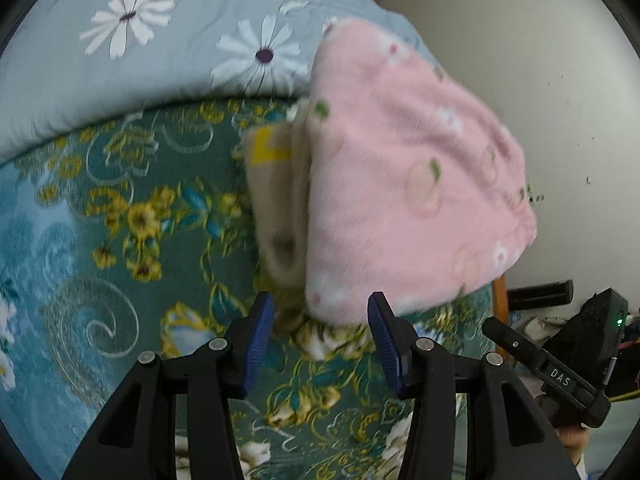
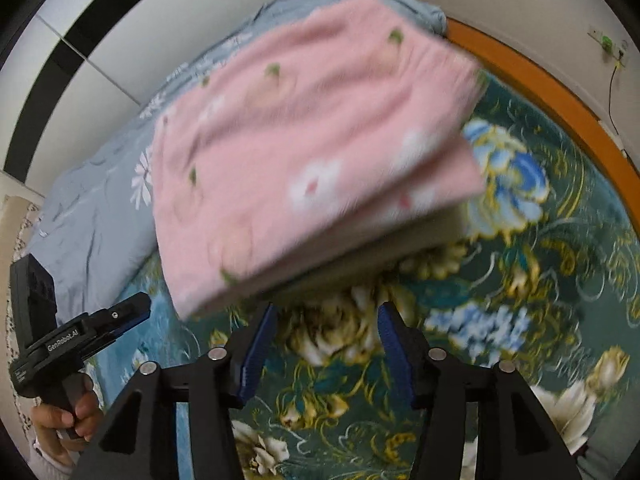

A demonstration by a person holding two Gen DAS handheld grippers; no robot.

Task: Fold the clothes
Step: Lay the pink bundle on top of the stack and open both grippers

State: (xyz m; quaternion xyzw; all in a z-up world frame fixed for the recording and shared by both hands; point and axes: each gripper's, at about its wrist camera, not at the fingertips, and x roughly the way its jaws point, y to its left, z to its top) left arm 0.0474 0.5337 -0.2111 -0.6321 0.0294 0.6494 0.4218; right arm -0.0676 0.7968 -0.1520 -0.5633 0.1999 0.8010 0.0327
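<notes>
1. Surface. Bed covered w/ dark teal floral bedsheet point(image 1: 132, 216), yellow and white blooms. Grey-blue daisy-print quilt point(image 1: 120, 52) lay bunched along the far side. Orange wooden bed frame point(image 2: 560, 92) edged the sheet in the right wrist view; white wall point(image 1: 520, 80) beyond.

2. Work item. Folded pink fleece garment point(image 1: 404, 176), peach and flower print, sat atop a beige folded garment point(image 1: 276, 216) w/ a yellow mark; together a small stack on the sheet, far edge against the quilt. Both views blurred, so exact fold edges not readable.

3. My left gripper point(image 1: 320, 340). Blue pads apart, nothing between them; only bedsheet visible in the gap. Near corner of the pink item was just ahead of the tips, not gripped.

4. My right gripper point(image 2: 326, 344). Pads likewise spread and unloaded; stack's near edge just beyond the tips, no contact seen. Also visible at lower right of the left wrist view.

5. Left unit's handle appeared lower left in the right wrist view, held by my hand point(image 2: 68, 420), white sleeve at the wrist.
</notes>
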